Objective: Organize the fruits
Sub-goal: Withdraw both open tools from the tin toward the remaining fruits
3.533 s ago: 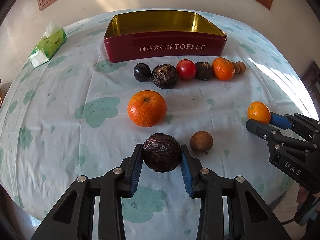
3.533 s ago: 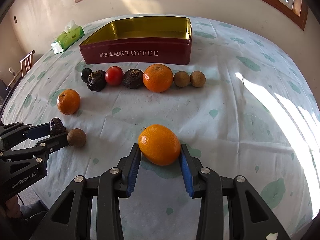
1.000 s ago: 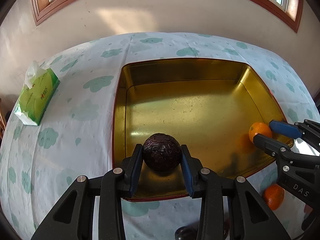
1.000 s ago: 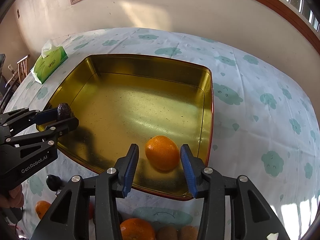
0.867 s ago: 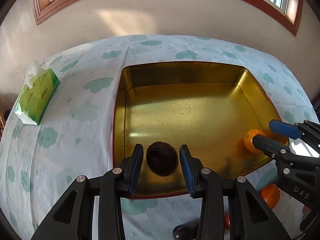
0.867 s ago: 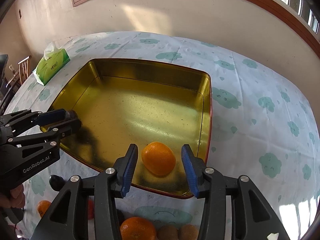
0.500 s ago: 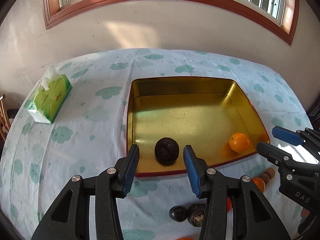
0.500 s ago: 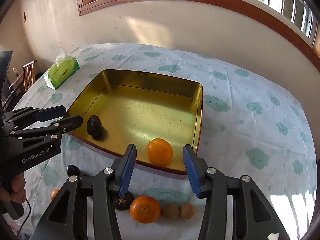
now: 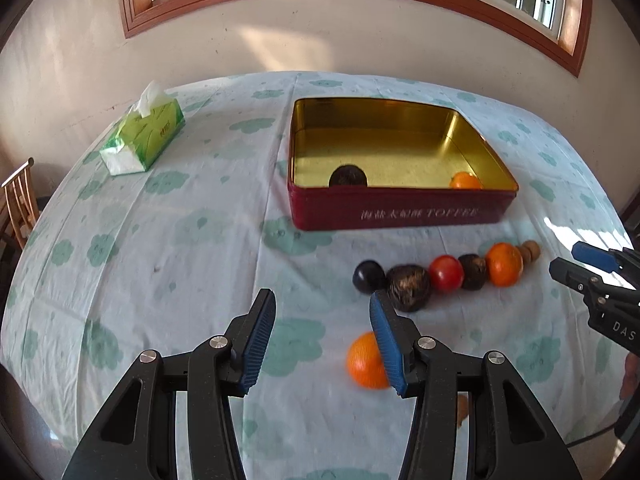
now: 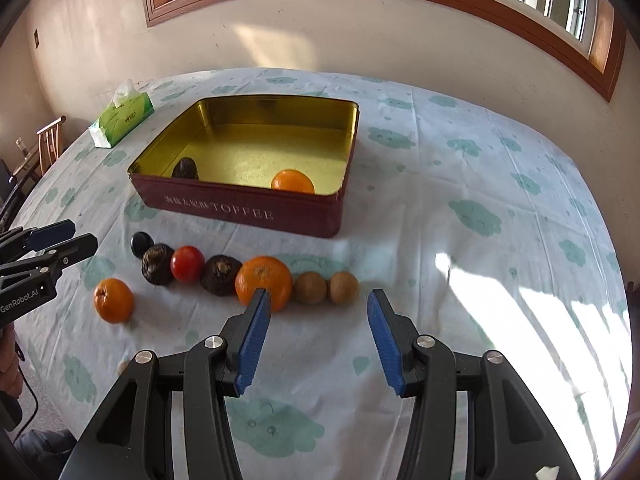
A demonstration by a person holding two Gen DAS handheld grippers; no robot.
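A red toffee tin with a gold inside holds a dark wrinkled fruit and a small orange; the tin, the dark fruit and the orange also show in the right wrist view. A row of fruits lies before the tin: black plum, dark fruit, tomato, dark fruit, orange, two brown fruits. A lone orange lies nearer, seen again in the right wrist view. My left gripper and right gripper are open and empty above the cloth.
A green tissue pack lies at the far left of the table. A small brown fruit peeks out behind my left gripper's right finger. The cloud-print tablecloth covers the round table. A wooden chair stands off the left edge.
Both grippers let go of their fruits in the tin, opened wide and drew back and down toward the near side of the table. The fruit row is in view again.
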